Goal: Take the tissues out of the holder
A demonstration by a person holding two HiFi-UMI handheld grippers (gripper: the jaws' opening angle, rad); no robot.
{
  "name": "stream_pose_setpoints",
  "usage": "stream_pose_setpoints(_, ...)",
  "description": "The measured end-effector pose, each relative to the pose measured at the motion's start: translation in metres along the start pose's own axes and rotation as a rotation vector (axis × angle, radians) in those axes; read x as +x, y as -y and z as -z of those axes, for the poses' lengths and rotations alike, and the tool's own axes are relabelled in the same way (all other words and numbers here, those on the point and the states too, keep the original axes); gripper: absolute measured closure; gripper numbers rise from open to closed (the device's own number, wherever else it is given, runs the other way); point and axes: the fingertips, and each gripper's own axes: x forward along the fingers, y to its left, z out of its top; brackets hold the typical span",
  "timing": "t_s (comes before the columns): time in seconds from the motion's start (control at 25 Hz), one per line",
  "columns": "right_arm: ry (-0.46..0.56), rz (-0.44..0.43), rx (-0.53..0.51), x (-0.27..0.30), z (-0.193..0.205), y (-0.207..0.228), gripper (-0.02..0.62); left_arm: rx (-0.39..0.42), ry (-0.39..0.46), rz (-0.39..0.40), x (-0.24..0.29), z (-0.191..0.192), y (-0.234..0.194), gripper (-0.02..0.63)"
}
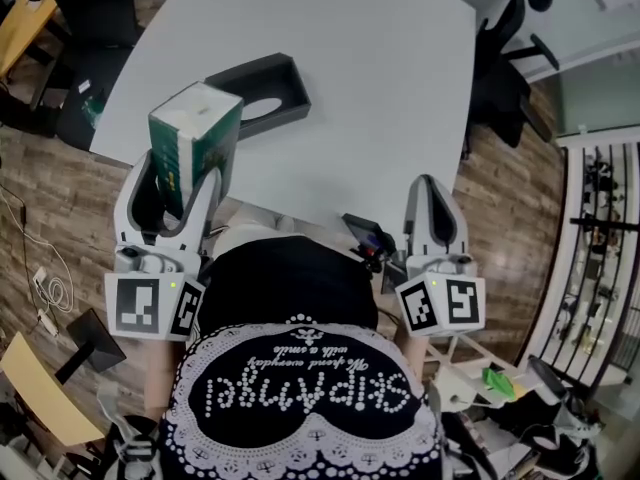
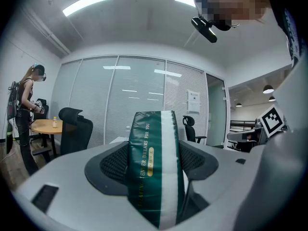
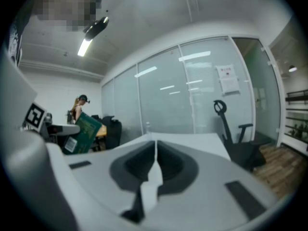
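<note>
Your left gripper [image 1: 178,180] is clamped on the green tissue pack [image 1: 196,133], out of the dark holder [image 1: 262,83] that sits just beyond it on the white table [image 1: 360,68], while your right gripper [image 1: 433,190] has its jaws pressed together on nothing.

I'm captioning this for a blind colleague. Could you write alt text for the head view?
The left gripper holds a green and white tissue pack over the near edge of a white table. A dark holder lies on the table just behind the pack. The right gripper is shut and empty.
</note>
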Motion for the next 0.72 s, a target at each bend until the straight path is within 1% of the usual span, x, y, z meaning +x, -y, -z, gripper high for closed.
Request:
stream_pose_setpoints(0.36,-0.025,0.015,0.002,-0.005,0.007,0.005,0.560,-0.017,-0.030,0.023,-0.001,0.007,0.005,0.265)
stream_pose_setpoints(0.72,-0.050,0.016,-0.012,-0.006,0.013,0.005,0.561,-0.014,-0.026,0.029,-0.002,0.006,0.006,0.265)
